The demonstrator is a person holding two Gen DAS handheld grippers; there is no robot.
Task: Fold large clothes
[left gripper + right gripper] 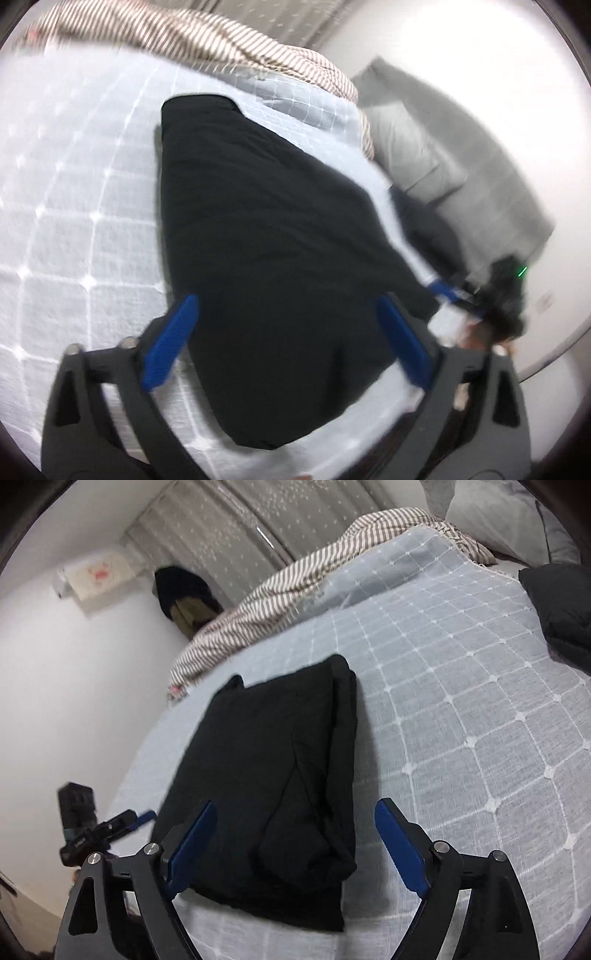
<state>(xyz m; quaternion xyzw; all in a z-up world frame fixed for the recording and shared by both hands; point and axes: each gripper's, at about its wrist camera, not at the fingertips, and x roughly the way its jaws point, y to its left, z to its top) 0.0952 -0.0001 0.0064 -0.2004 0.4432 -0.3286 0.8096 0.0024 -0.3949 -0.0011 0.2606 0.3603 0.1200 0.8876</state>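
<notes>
Garment point(273, 775) black, folded rectangular, on quilted bedspread point(461, 709).

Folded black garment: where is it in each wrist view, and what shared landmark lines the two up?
Left wrist: the folded black garment fills the centre, on the pale blue quilted bedspread.
Right wrist: the garment lies centre-low, reaching down between the blue fingers.
Shared landmark: the brown-and-white striped blanket, bunched beyond the garment in both.
</notes>
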